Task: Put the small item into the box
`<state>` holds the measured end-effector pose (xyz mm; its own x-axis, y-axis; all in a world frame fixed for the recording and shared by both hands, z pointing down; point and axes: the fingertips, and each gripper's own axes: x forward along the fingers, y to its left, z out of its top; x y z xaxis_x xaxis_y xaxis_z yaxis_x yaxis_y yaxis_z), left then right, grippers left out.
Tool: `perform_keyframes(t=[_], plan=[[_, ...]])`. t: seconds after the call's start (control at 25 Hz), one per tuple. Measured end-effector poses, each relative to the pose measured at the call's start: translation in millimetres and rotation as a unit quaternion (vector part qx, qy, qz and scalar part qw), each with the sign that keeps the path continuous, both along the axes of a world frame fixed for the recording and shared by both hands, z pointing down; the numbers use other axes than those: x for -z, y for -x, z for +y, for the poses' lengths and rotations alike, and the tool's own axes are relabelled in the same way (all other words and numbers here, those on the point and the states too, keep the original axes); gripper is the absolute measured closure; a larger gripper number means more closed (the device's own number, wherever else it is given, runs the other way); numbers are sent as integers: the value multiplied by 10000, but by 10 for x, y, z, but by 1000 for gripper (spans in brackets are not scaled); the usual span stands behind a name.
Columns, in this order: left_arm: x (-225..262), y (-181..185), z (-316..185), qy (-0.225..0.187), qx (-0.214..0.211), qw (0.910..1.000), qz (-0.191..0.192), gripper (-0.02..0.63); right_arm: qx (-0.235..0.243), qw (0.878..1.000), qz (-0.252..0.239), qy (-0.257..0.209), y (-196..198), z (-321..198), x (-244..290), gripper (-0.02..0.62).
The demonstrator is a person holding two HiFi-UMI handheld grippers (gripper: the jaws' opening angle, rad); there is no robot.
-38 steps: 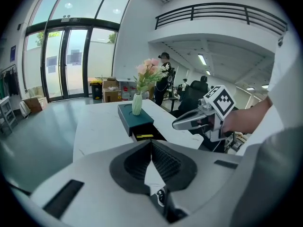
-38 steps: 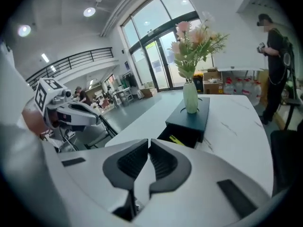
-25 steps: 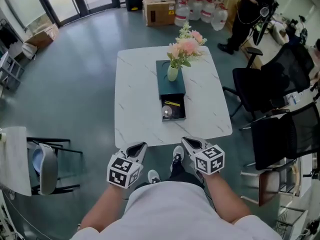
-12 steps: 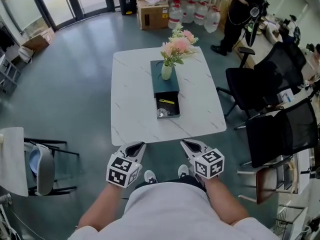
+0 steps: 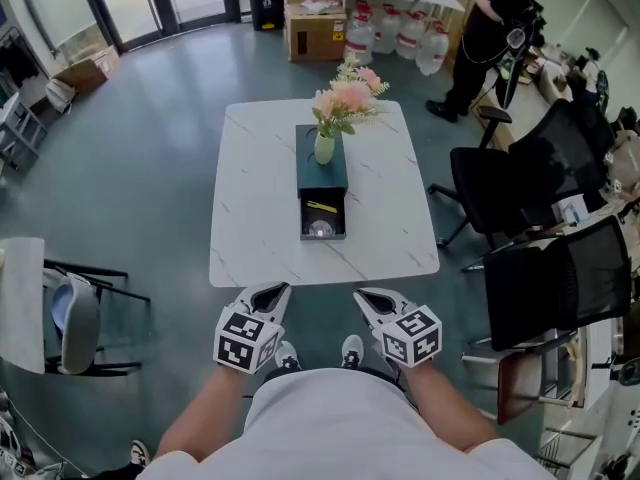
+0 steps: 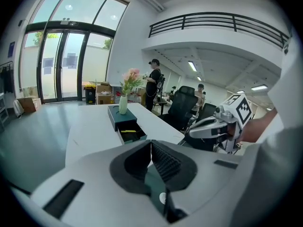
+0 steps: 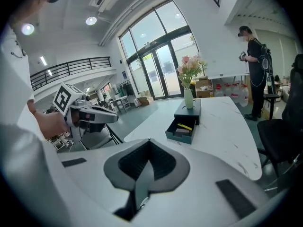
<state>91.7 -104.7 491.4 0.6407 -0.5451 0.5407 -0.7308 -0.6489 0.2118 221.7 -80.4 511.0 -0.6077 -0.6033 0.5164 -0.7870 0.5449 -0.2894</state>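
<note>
- Head view: the left tool [image 5: 272, 296] and right tool [image 5: 372, 303] are held side by side, close to the body and short of the counter [image 5: 260, 218]. The teal box [image 5: 322, 168] lies well ahead of both tips with its drawer [image 5: 307, 220] pulled open toward them. A vase [image 5: 324, 148] stands on the box's far end. The only small things in sight lie in the drawer: a yellow stick [image 5: 322, 207] and a round pale piece [image 5: 321, 230]. I cannot tell which is the task's item.
- Left gripper view: the left tool's [image 6: 150, 143] jaws are pressed together with nothing between them. The box [image 6: 118, 117] sits far ahead, slightly left.
- Right gripper view: the right tool's [image 7: 149, 143] jaws also meet, empty. The stick [image 7: 184, 126] lies ahead to the right. It looks light, thin and stiff, so it is best pinched across its middle. The flat round piece may slip.
</note>
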Motion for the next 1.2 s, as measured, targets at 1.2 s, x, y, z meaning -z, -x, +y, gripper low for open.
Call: perform_keyframes(t=[1.2], plan=[[76,-15,21,-67,-156,9997,-177,589,-43,9999,-60,-79,-41,-30,-44,580]])
